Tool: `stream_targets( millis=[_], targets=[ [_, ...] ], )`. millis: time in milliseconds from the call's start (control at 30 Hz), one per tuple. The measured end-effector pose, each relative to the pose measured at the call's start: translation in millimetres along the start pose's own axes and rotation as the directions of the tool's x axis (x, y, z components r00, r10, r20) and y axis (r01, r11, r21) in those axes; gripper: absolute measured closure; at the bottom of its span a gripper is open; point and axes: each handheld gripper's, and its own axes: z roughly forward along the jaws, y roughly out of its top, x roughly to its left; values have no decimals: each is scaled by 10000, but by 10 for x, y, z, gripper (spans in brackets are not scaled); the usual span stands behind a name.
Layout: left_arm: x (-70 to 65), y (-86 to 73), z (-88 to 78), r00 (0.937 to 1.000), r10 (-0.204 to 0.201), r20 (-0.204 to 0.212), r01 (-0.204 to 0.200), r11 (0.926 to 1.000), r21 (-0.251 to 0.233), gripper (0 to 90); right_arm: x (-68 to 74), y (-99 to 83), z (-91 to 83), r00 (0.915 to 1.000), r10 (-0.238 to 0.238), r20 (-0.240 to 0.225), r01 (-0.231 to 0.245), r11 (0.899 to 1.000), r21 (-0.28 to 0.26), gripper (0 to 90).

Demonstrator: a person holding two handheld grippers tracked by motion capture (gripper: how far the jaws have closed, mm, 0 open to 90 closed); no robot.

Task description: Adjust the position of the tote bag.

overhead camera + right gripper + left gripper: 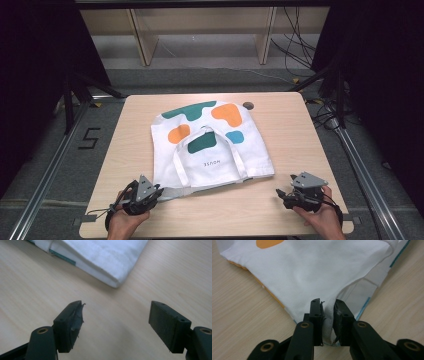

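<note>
Pinching the near-left corner of the white cloth tote bag [312, 272] with left gripper [328, 315]; right gripper [115, 322] gaped wide near the bag's near-right corner.

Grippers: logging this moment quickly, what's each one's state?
Left gripper: jaws closed on a corner of the white cloth tote bag.
Right gripper: jaws open, holding nothing.

Tote bag [210, 145] lies mid-counter [285, 125] (handles on top), left gripper [159, 191] at its near-left corner, right gripper [281, 194] apart, off its near-right corner.
</note>
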Motion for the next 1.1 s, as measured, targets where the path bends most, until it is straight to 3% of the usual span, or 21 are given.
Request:
stream_targets(
  millis=[33, 100, 167, 300, 367, 433, 467, 600, 733, 867, 900, 933, 967, 1033, 1100],
  targets=[
    [0, 3, 11, 10000, 2, -10, -3, 9999, -151, 764, -1, 34, 46, 9999, -148, 10, 148, 9999, 59, 283],
    [-8, 16, 6, 9999, -87, -73, 88, 10000, 32, 763, 6, 54, 72, 9999, -99, 46, 99, 9999, 77, 284],
    [-2, 4, 14, 9999, -168, 14, 169, 9997, -178, 762, -41, 135, 194, 9988, -474, 152, 474, 9989, -9, 283],
    [10, 12, 15, 9996, -280, -74, 277, 9990, -339, 770, -49, 215, 315, 9984, -547, 108, 547, 9985, 43, 287],
    [11, 1, 9, 9997, -221, 114, 223, 9995, -209, 771, 31, 306, 396, 9972, -742, 98, 740, 9972, 110, 292],
    [25, 5, 1, 10000, -31, 45, 31, 9999, -167, 771, 53, 327, 415, 9960, -879, 151, 876, 9960, 184, 292],
    [30, 15, 1, 10000, -1, -11, 0, 9998, -192, 771, 102, 378, 477, 9925, -1212, 185, 1205, 9921, 356, 300],
    [24, 2, 5, 10000, -27, 30, 28, 9998, -187, 769, 101, 441, 539, 9925, -1218, 132, 1215, 9923, 255, 317],
    [7, 8, 13, 9998, -199, 69, 200, 9997, -141, 767, 78, 495, 577, 9895, -1324, 575, 1327, 9912, -8, 312],
    [-3, 11, 11, 9998, -84, -184, 84, 10000, -11, 744, 78, 564, 520, 9865, -1183, 1132, 1273, 9889, -767, 353],
    [9, 12, 14, 9997, 184, -189, -183, 9998, 68, 737, 77, 573, 513, 9841, -1290, 1218, 1385, 9877, -732, 352],
    [-10, -2, 40, 9998, -168, -133, 167, 9998, -79, 736, 81, 573, 526, 9849, -1207, 1243, 1290, 9898, -609, 359],
    [-14, -6, 50, 9994, -259, -232, 259, 9997, -25, 730, 70, 554, 580, 9823, -1368, 1276, 1418, 9894, -306, 363],
    [-10, -4, 48, 9995, -237, -226, 237, 9997, 5, 719, 63, 546, 597, 9842, -1293, 1208, 1325, 9910, -186, 365],
    [-11, -7, 46, 9997, -155, -193, 157, 9998, 116, 699, 14, 539, 637, 9898, -916, 1093, 933, 9956, -108, 366]
  ],
)
